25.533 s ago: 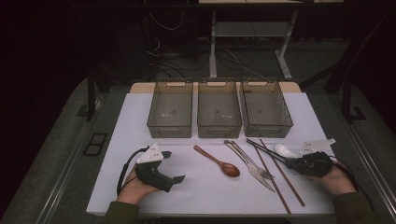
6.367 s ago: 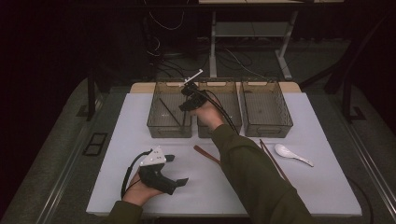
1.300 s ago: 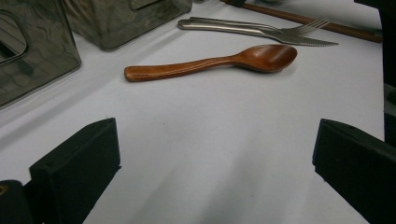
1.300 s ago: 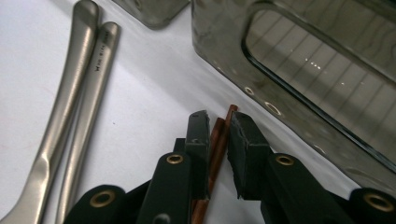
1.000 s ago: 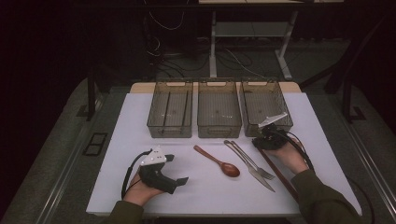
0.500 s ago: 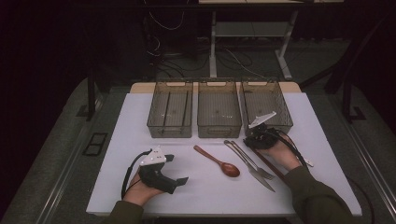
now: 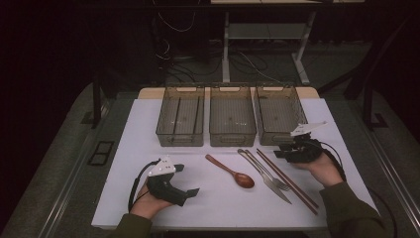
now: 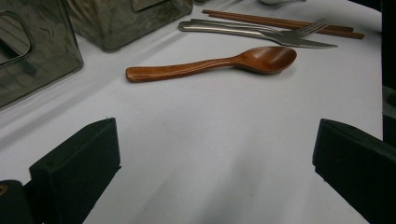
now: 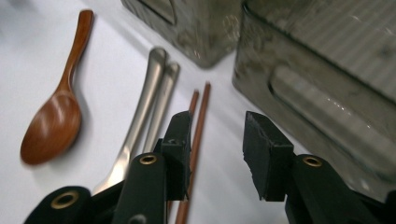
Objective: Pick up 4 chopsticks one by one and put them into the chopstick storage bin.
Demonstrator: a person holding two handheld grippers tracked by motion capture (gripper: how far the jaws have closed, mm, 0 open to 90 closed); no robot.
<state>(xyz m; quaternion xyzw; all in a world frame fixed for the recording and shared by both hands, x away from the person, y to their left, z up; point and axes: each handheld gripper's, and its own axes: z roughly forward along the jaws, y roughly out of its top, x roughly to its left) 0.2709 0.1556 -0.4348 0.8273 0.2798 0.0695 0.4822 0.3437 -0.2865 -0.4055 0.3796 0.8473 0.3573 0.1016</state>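
Black pads of the right claw (image 9: 215,154) have just been opening, nothing between them, hovering over the brown chopsticks (image 9: 198,116) on the white table (image 7: 148,134) before the right basket (image 7: 280,116). Left claw (image 7: 190,191) rests wide open, facing the wooden spoon (image 8: 210,65).

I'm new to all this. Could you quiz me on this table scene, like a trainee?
1. How many see-through plastic bins stand in the row?
2. True or false: the brown wooden spoon lies on the white table, outside the bins.
3. What lies nearest the right hand-held gripper? A: steel fork. B: brown wooden chopsticks.
Key: 1 three; 2 true; 3 B.
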